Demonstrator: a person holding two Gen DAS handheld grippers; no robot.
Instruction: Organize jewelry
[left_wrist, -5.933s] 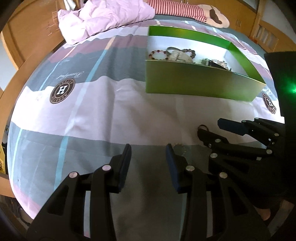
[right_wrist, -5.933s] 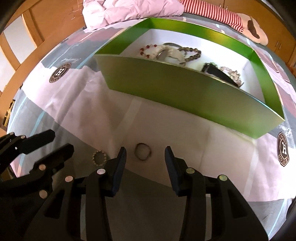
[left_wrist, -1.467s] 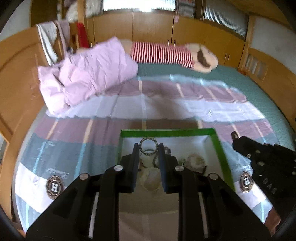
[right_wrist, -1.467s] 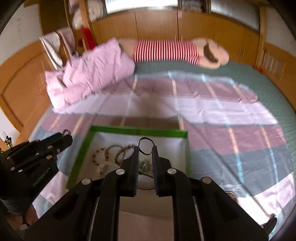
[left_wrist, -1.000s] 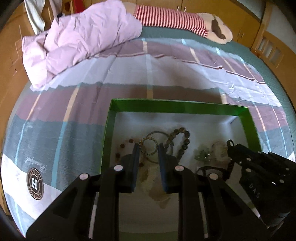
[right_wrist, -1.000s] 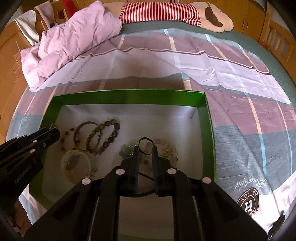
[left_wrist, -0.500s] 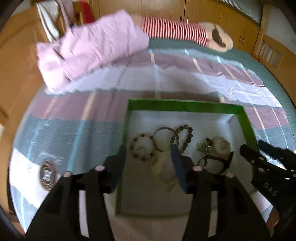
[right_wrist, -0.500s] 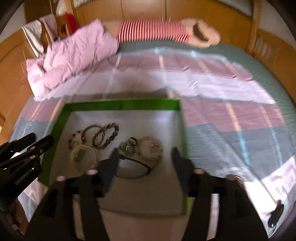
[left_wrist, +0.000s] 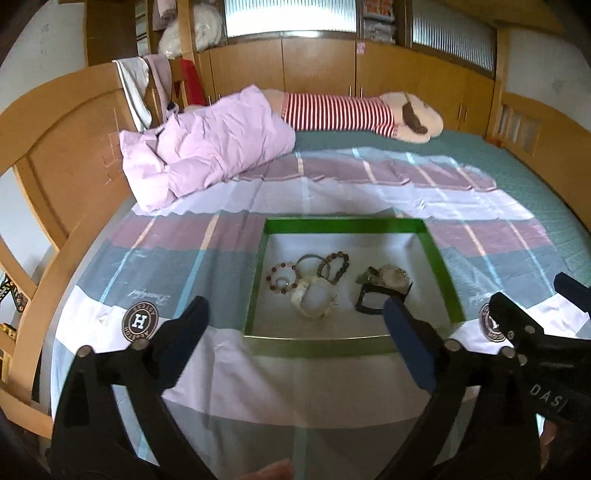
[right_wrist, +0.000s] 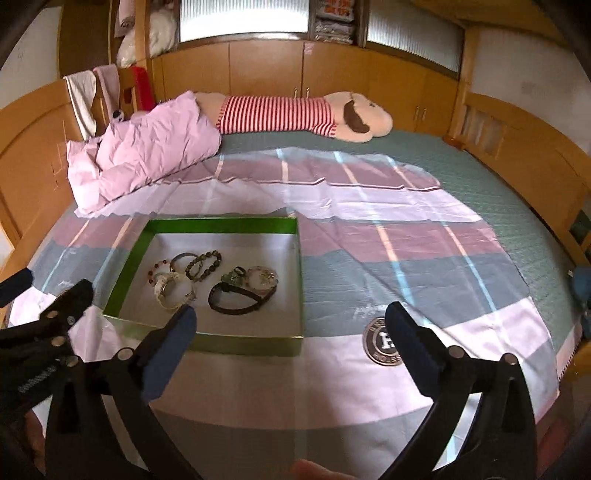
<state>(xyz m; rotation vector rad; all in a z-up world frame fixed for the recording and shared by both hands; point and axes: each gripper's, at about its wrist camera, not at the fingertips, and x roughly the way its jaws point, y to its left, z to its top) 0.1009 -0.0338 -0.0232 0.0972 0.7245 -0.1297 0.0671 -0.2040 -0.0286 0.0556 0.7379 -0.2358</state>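
A green box with a white floor sits on the striped bedsheet and also shows in the right wrist view. Inside lie several pieces: a red bead bracelet, a dark bead bracelet, a white bangle and a black strap. My left gripper is wide open and empty, held back above the box's near wall. My right gripper is wide open and empty, above the sheet near the box's near right corner.
A crumpled pink quilt and a striped plush toy lie at the far side of the bed. Wooden bed frame curves along the left and right. Round "H" logos mark the sheet.
Both grippers let go of their pieces into the box, opened wide and pulled back and up from it. The small ring and the black strap now lie in the box.
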